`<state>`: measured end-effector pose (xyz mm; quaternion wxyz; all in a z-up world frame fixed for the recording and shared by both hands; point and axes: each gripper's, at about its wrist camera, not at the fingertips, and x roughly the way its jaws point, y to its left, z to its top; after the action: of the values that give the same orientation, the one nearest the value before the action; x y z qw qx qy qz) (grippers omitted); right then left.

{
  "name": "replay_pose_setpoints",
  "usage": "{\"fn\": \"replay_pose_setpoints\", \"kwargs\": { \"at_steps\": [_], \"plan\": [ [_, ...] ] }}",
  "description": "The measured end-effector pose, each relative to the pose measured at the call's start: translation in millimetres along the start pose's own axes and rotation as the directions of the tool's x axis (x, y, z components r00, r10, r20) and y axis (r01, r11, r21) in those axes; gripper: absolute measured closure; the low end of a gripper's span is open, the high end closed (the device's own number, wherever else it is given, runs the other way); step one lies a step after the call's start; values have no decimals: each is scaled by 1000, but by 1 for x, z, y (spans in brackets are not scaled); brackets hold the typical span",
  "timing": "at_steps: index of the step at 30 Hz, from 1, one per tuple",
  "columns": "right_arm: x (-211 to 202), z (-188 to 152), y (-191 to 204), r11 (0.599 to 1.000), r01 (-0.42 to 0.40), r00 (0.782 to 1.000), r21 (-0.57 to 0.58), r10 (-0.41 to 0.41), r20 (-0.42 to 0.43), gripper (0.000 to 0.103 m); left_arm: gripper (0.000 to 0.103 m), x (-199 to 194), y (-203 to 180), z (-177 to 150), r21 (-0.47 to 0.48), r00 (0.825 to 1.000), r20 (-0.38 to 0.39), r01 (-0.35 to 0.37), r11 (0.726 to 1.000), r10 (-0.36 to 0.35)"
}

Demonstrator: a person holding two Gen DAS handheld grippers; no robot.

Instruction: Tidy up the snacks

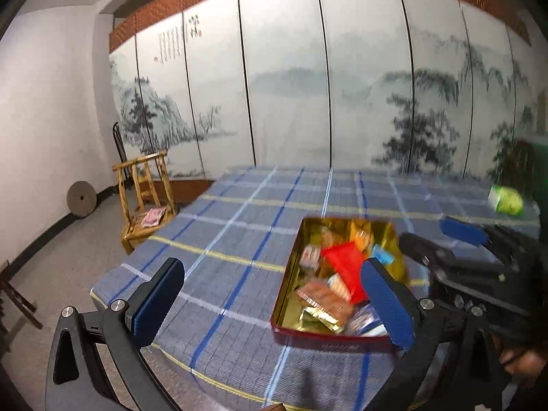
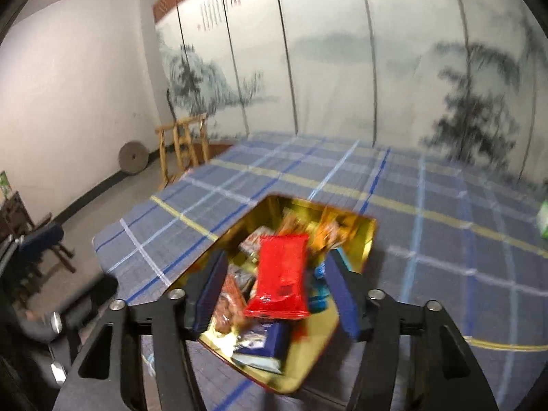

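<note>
A gold-lined tin box [image 1: 291, 274] with a red outer wall sits on the blue plaid tablecloth [image 1: 239, 226] and holds several snack packets. A red packet [image 1: 344, 267] lies on top of the pile; it also shows in the right wrist view [image 2: 281, 274], loose between my right fingers. My left gripper [image 1: 274, 304] is open and empty at the box's left side. My right gripper [image 2: 274, 294] is open above the box [image 2: 318, 352]; it also shows in the left wrist view [image 1: 445, 239]. A green snack pack [image 1: 507, 198] lies on the cloth at far right [image 2: 543, 219].
A wooden chair [image 1: 147, 202] with a pink item on its seat stands off the table's left corner. A round stone disc [image 1: 81, 200] leans against the white wall. A painted folding screen [image 1: 308, 85] backs the table. Dark furniture [image 2: 30, 239] stands at left.
</note>
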<state>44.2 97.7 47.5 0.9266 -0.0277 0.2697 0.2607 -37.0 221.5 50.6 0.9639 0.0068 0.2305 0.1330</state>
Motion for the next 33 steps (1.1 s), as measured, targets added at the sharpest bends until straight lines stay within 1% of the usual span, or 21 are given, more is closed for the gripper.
{"fn": "replay_pose_setpoints", "kwargs": {
  "at_steps": [1,2,4,5,7,11,16,18,20,22,28,33],
  "plan": [
    [-9,0,0,1000,11,1000,-4,-11,22,31,1,-9,1,4,-13,1000,25,8,1000,-7],
    [-23,1,0,1000,30,998,-9,-29,60,30,1,-16,2,7,-20,999,43,7,1000,-6],
    [-41,4,0,999,50,993,-16,-48,106,26,1,-30,2,13,-27,997,77,-2,1000,4],
    [-54,5,1,997,71,988,-21,-67,140,24,1,-36,1,16,-29,996,91,-1,1000,3],
    [-73,5,2,995,96,978,-21,-90,188,17,1,-49,0,22,-33,993,119,9,999,-5],
    [-102,5,2,994,106,965,-24,-97,244,13,1,-76,-2,31,-39,984,178,37,999,-29],
    [-123,3,3,994,107,957,-34,-93,276,11,1,-105,-12,40,-16,974,221,60,998,-55],
    [-131,1,1,994,101,954,-28,-89,286,11,1,-113,-15,42,-20,970,231,80,997,-73],
    [-141,-2,0,994,102,951,-26,-89,295,10,1,-116,-17,45,-24,968,229,114,993,-106],
    [-144,-4,-2,994,107,950,-28,-94,297,9,1,-115,-20,48,-27,971,211,124,992,-116],
    [-150,-9,-8,994,104,952,-20,-94,291,9,1,-112,-31,47,-13,978,188,98,995,-94],
    [-147,-12,-11,995,103,956,-13,-96,278,9,1,-108,-30,42,-15,980,181,88,996,-84]
  ]
}}
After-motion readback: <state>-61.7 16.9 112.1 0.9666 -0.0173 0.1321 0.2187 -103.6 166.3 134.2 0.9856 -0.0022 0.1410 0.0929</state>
